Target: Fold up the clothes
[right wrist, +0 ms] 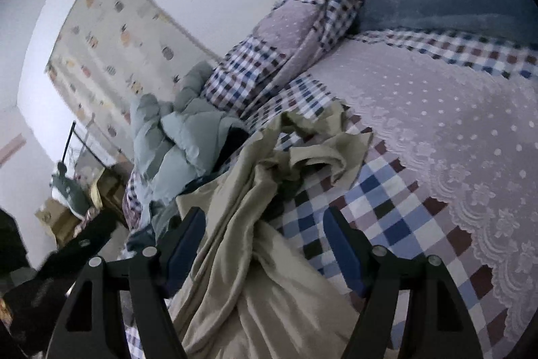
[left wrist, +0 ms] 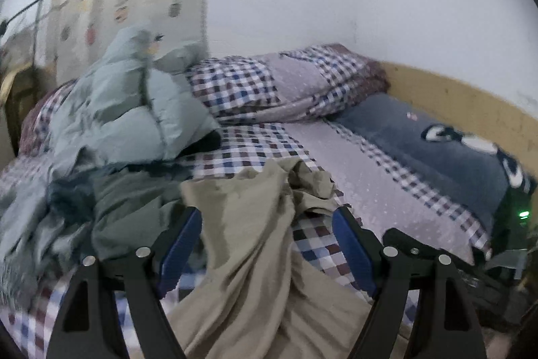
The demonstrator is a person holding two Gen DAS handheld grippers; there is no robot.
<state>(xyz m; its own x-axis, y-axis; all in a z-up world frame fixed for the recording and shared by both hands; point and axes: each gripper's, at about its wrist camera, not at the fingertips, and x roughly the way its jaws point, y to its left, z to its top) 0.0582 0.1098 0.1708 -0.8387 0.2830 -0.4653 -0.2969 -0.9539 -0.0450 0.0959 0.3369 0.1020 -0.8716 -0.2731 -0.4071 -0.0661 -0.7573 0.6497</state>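
Nothing is folded yet: our crumpled beige cotton garment (left wrist: 248, 241) lies bunched on the checked bedspread (right wrist: 386, 207). Our left gripper (left wrist: 267, 217) and right gripper (right wrist: 264, 217) gape wide, holding nothing.

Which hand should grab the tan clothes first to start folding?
Probably either; it's close. Both the left gripper and right gripper are open with the crumpled tan garment running between their fingers. I'd lean right: its view shows the garment's bunched far end more clearly.

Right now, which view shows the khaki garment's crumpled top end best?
The right wrist view: the khaki garment shows its open folds closer and sharper. The left wrist view shows it blurrier, its top bunched.
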